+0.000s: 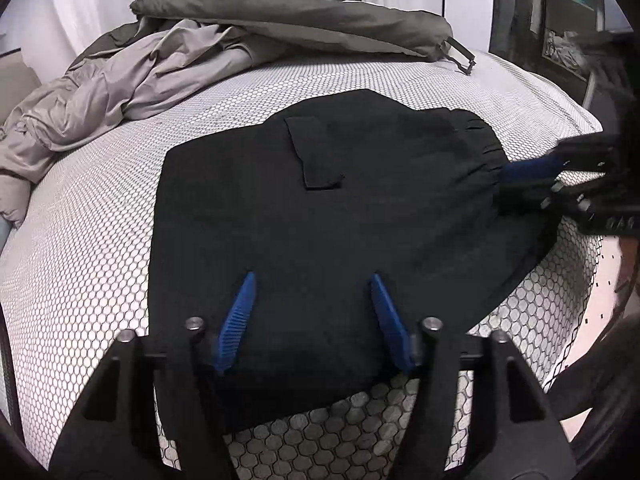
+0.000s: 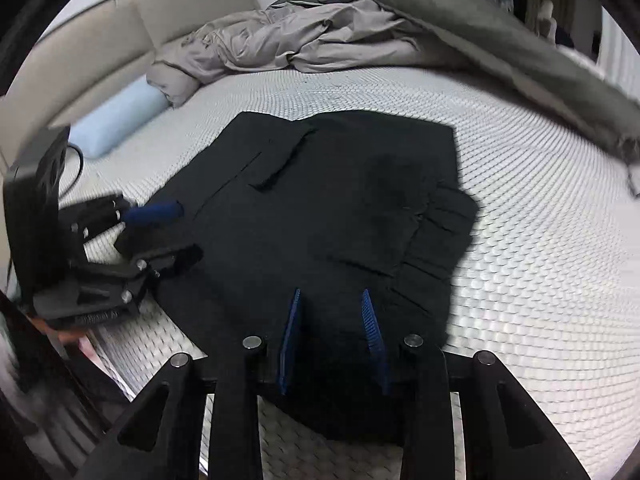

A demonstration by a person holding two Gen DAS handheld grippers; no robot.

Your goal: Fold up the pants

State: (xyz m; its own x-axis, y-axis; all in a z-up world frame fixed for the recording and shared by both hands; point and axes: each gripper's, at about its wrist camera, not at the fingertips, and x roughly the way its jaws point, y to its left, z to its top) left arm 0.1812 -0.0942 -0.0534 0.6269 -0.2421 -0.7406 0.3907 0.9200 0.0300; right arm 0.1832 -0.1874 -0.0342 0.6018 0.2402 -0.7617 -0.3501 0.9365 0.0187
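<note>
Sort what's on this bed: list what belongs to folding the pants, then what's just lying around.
For the job: black pants, left gripper, right gripper.

Lying about: crumpled grey bedding, olive blanket, pale blue pillow, mattress.

no lettering, label, brand, number or sign can be read in either wrist view. the only candidate is a row of pale marks on the black body of the right gripper (image 1: 532, 178), at the right edge of the left wrist view, too blurred to make out; the same goes for faint marks on the body of the left gripper (image 2: 168, 232) in the right wrist view.
</note>
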